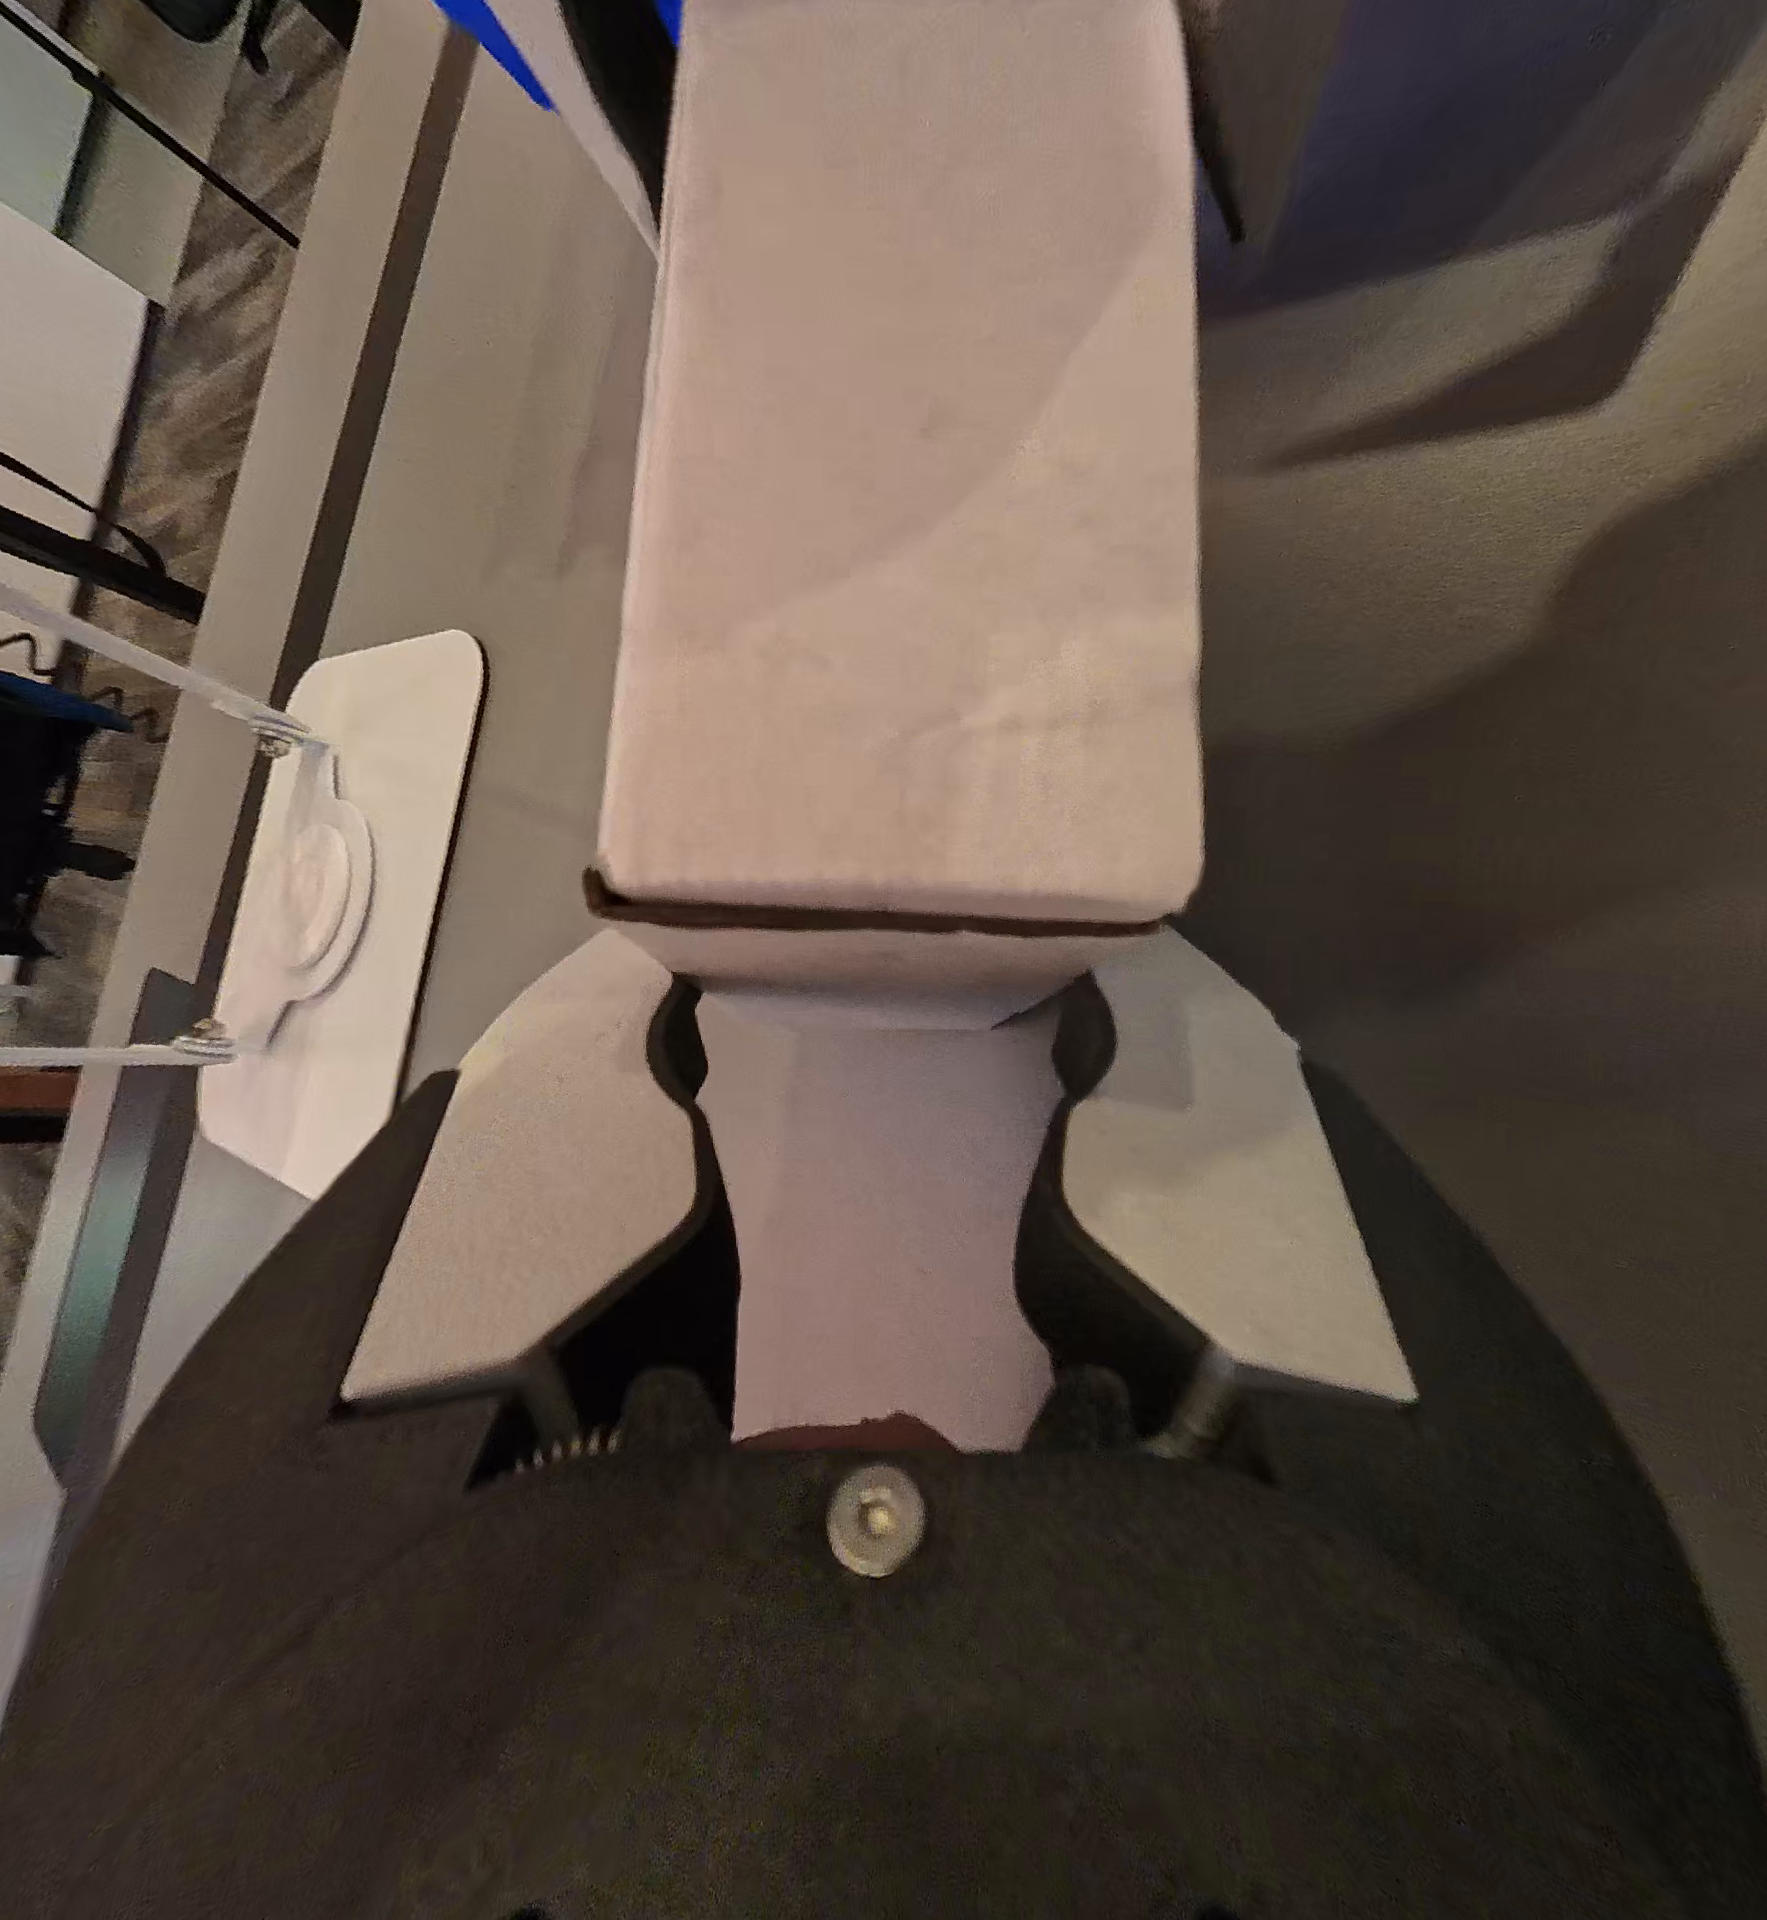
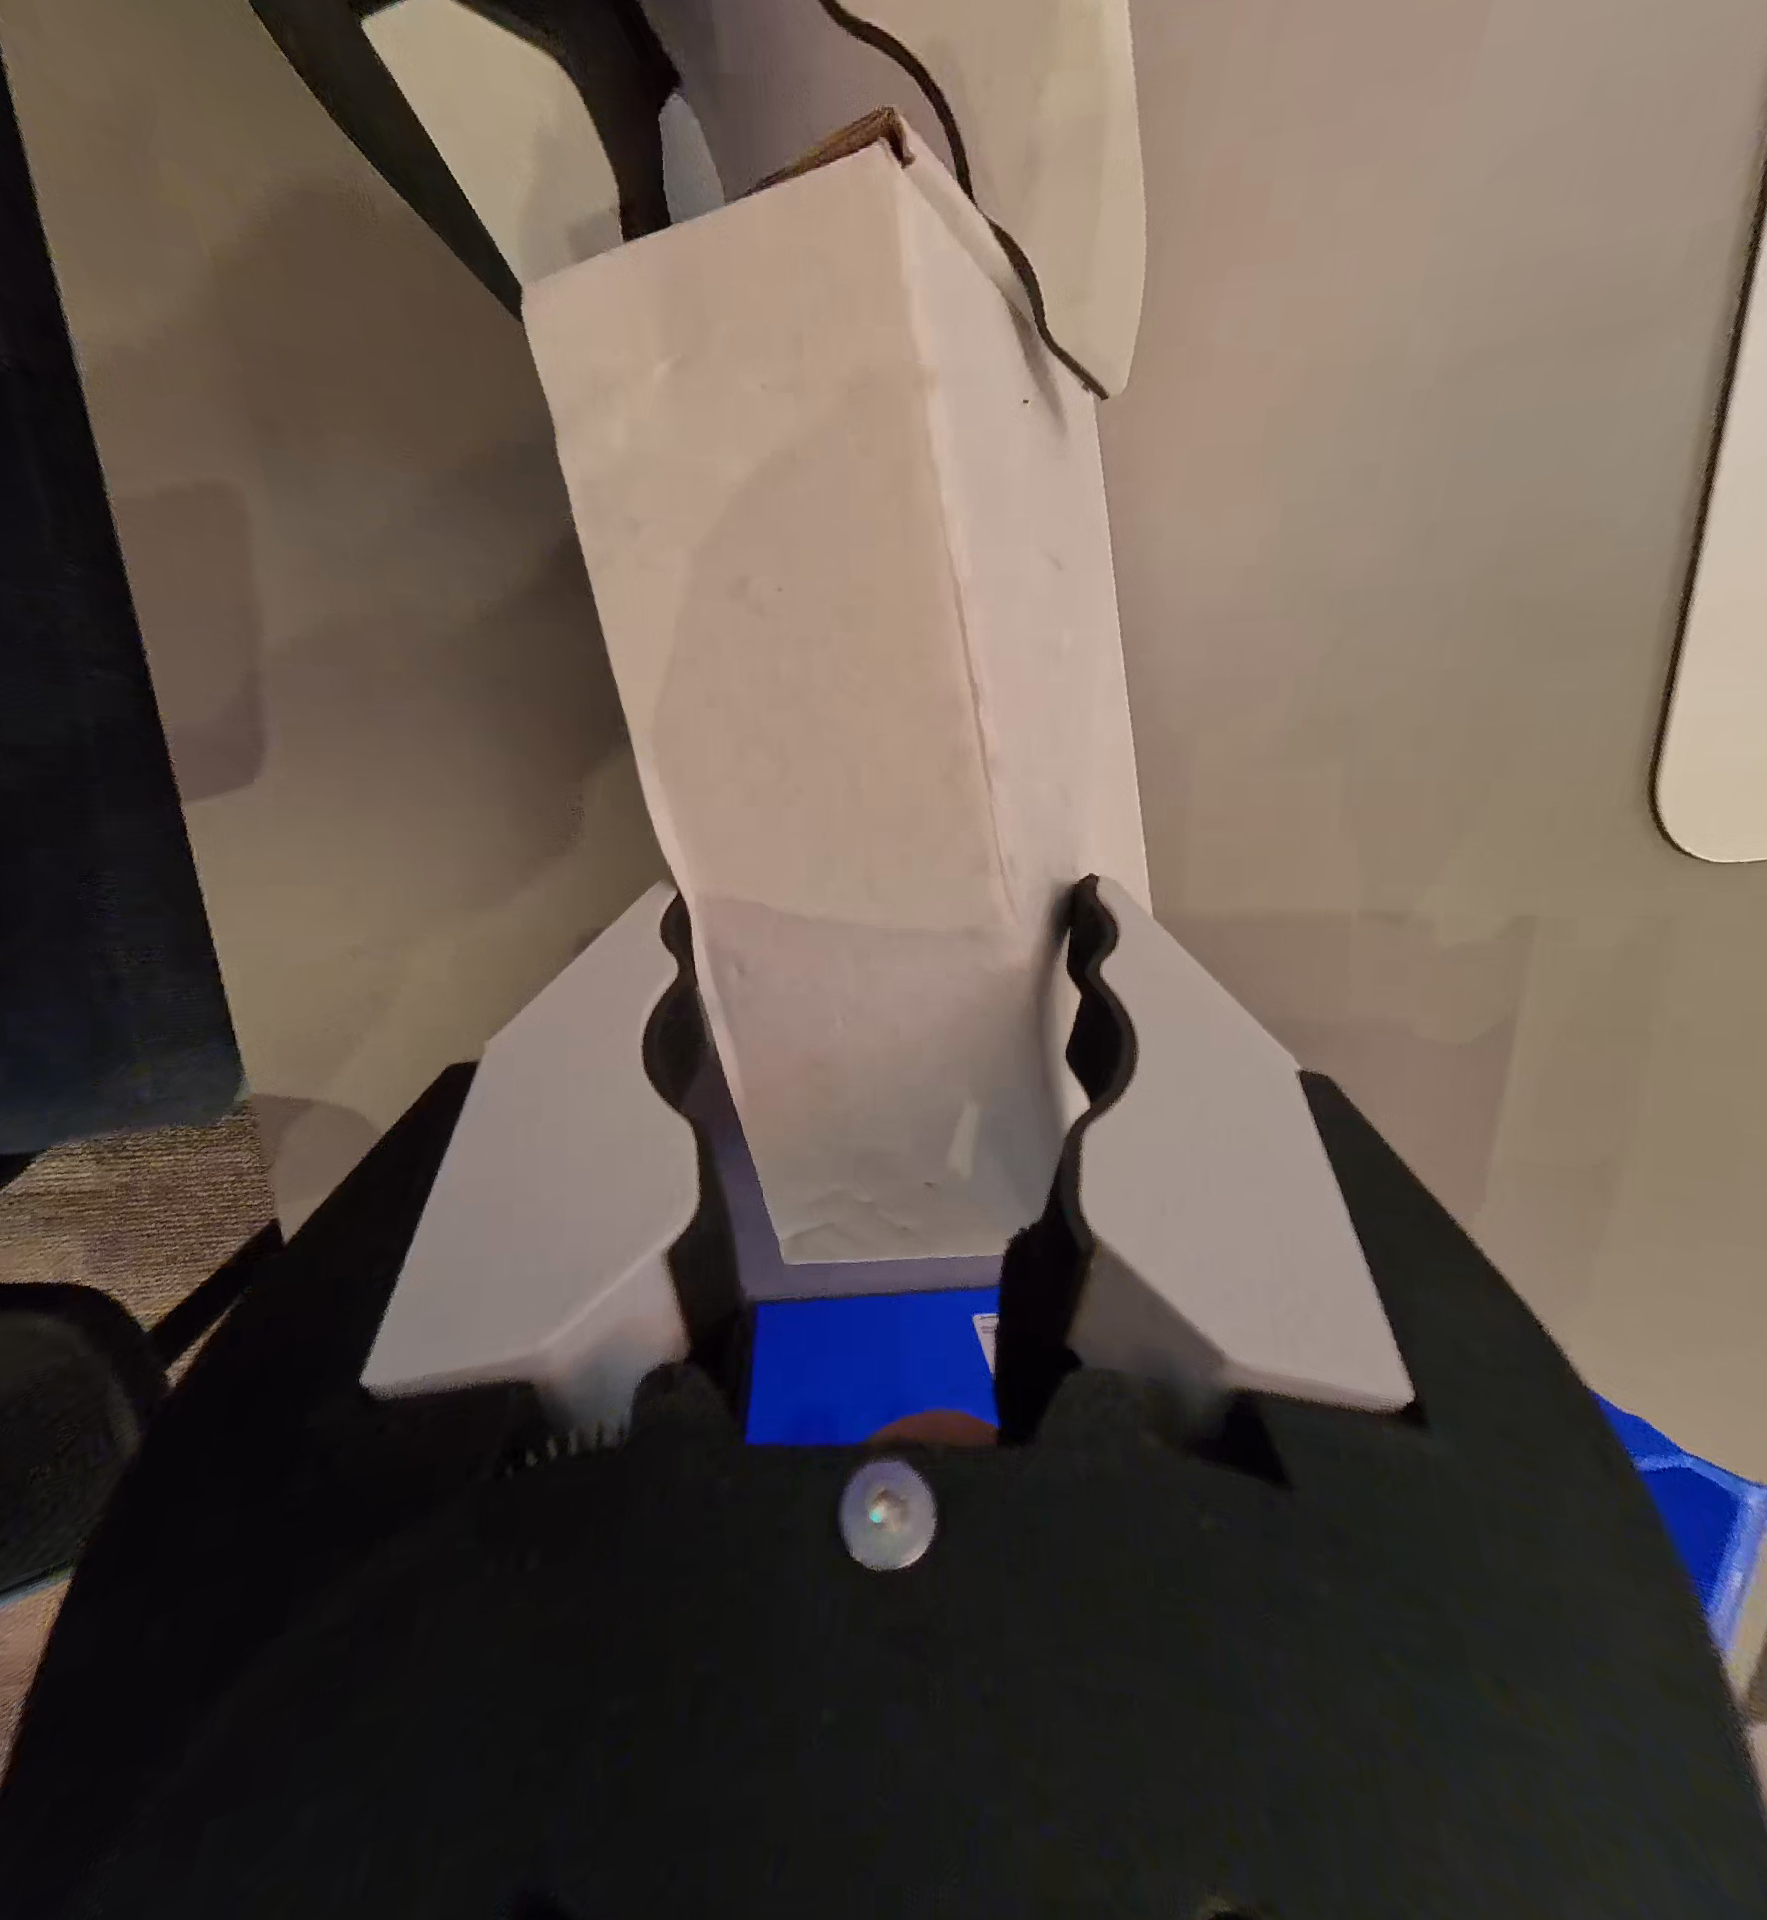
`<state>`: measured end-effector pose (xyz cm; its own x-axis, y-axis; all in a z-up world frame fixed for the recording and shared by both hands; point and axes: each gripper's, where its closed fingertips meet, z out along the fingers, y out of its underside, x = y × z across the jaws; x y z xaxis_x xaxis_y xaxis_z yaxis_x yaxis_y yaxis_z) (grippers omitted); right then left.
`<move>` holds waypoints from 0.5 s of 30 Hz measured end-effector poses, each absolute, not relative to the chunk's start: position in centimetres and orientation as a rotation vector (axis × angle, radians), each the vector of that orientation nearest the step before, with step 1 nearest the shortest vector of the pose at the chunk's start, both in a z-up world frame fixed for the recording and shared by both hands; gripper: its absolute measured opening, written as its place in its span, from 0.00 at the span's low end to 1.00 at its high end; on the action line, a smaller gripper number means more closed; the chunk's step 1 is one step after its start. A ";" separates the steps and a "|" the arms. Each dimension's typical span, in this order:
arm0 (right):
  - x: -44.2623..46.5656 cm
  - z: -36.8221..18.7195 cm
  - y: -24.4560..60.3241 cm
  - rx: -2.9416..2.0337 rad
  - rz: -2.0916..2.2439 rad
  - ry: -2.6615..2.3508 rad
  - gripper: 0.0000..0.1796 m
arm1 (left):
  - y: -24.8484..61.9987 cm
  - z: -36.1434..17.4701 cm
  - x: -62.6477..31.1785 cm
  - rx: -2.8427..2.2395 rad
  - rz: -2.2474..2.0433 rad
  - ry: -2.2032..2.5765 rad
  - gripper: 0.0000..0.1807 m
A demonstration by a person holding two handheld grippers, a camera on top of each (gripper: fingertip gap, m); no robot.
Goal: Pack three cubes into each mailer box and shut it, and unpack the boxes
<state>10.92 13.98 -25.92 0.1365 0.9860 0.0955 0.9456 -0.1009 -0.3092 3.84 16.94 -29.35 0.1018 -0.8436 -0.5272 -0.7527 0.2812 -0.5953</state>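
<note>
your left gripper (image 1: 874, 1049) is clamped on the white mailer box (image 1: 910, 540), both wavy pads pressed against a narrow white flap of it at 6 o'clock in the left wrist view. the box body runs away from the fingers toward 12 o'clock, its lid seam closed just past the fingertips, brown cardboard edge showing there. your right gripper (image 2: 884, 997) is clenched on the other end of the mailer box (image 2: 837, 623), pads touching both its sides, box tilted slightly toward 11 o'clock. under that grip, at 6 o'clock between the fingers, a blue bin (image 2: 868, 1361) shows. beyond the box at 12 o'clock in the right wrist view the dark fingers of the other gripper hold its far end. the grey table (image 1: 1481, 935) lies behind it all. a white plate with a clear bracket (image 1: 349, 904) sits at 9 o'clock in the left wrist view, near the table edge. cubes can't be seen.
</note>
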 end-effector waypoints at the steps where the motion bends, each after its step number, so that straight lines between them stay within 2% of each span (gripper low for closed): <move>1: 11.0 -25.9 13.9 -2.134 0.215 -1.882 0.39 | 16.9 -29.3 3.9 -1.472 -0.113 1.661 0.37; 12: 11.3 -24.0 11.5 -2.352 0.660 -1.942 0.48 | 16.5 -29.4 4.2 -1.345 0.041 1.715 0.36; 13: 11.1 -23.5 11.3 -2.370 0.727 -1.936 0.46 | 16.5 -29.4 4.2 -1.325 0.069 1.721 0.36; 14: 10.8 -22.8 11.0 -2.372 0.819 -1.923 0.40 | 16.5 -29.5 4.1 -1.309 0.095 1.726 0.36; 15: 10.4 -21.7 10.8 -2.351 0.916 -1.905 0.27 | 16.6 -29.5 4.0 -1.294 0.121 1.732 0.36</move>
